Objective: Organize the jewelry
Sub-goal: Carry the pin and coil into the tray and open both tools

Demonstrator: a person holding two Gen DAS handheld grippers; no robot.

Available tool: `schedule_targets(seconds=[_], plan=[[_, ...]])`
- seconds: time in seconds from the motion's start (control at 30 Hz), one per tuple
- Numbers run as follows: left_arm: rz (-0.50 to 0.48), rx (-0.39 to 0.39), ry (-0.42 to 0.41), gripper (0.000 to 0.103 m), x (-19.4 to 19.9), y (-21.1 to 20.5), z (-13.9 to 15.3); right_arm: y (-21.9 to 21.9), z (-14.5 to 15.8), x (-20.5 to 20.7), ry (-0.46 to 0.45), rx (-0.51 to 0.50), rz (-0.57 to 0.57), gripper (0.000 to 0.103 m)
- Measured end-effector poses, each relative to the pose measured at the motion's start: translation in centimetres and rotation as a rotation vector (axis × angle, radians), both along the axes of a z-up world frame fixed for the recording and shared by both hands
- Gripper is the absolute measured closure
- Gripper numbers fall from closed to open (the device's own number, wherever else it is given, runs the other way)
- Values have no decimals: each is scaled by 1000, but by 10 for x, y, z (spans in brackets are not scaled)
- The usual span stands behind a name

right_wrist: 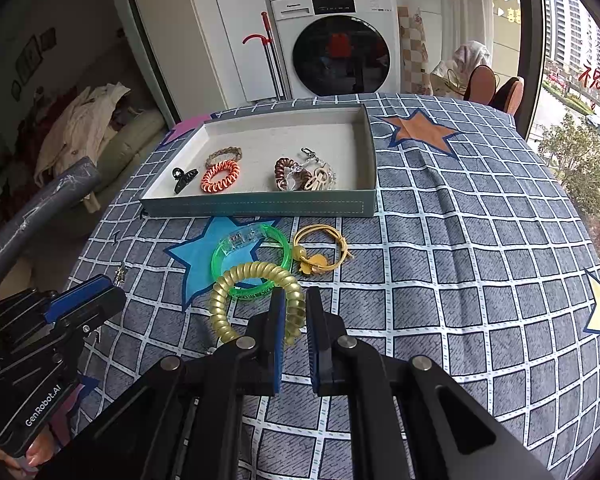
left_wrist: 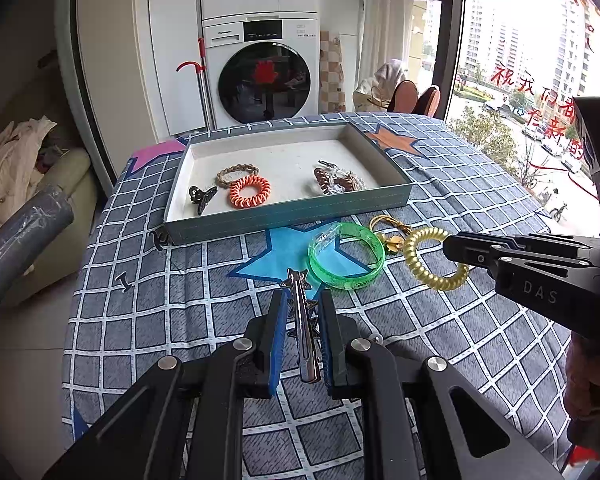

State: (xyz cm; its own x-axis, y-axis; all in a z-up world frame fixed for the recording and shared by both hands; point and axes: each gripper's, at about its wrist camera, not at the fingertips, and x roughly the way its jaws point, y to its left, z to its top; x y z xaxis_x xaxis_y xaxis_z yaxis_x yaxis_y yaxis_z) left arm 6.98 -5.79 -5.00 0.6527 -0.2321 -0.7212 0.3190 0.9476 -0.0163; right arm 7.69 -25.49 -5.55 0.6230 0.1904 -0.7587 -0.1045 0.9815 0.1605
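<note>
A shallow teal tray (left_wrist: 288, 210) (right_wrist: 260, 205) holds a black claw clip (left_wrist: 201, 196), an orange coil tie (left_wrist: 249, 191), a braided band (left_wrist: 236, 172) and a brown coil tie with clear pieces (left_wrist: 338, 180). My left gripper (left_wrist: 303, 300) is shut on a silver star hair clip (left_wrist: 302, 320), which lies lengthwise between the pads. My right gripper (right_wrist: 292, 300) (left_wrist: 452, 246) is shut on a yellow coil hair tie (right_wrist: 256, 300) (left_wrist: 428, 260). A green bangle (left_wrist: 346, 258) (right_wrist: 252, 256) and a yellow cord bracelet with a flower charm (right_wrist: 320, 250) lie on the cloth before the tray.
The table wears a grey checked cloth with coloured stars (right_wrist: 460, 240). A washing machine (left_wrist: 268, 76) stands behind it. A window (left_wrist: 520, 80) is at the right, and a sofa with clothes (left_wrist: 16, 168) at the left.
</note>
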Motion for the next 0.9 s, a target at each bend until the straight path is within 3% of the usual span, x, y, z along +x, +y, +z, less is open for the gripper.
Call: schedule_targets(seconds=[0.57,0.9], plan=[[21,2,-4,67,22,5,4,0,9,22,-13,-1,17,92],[69,-19,0,67,76,26,13,-7,22,59,-21,35,9,92]])
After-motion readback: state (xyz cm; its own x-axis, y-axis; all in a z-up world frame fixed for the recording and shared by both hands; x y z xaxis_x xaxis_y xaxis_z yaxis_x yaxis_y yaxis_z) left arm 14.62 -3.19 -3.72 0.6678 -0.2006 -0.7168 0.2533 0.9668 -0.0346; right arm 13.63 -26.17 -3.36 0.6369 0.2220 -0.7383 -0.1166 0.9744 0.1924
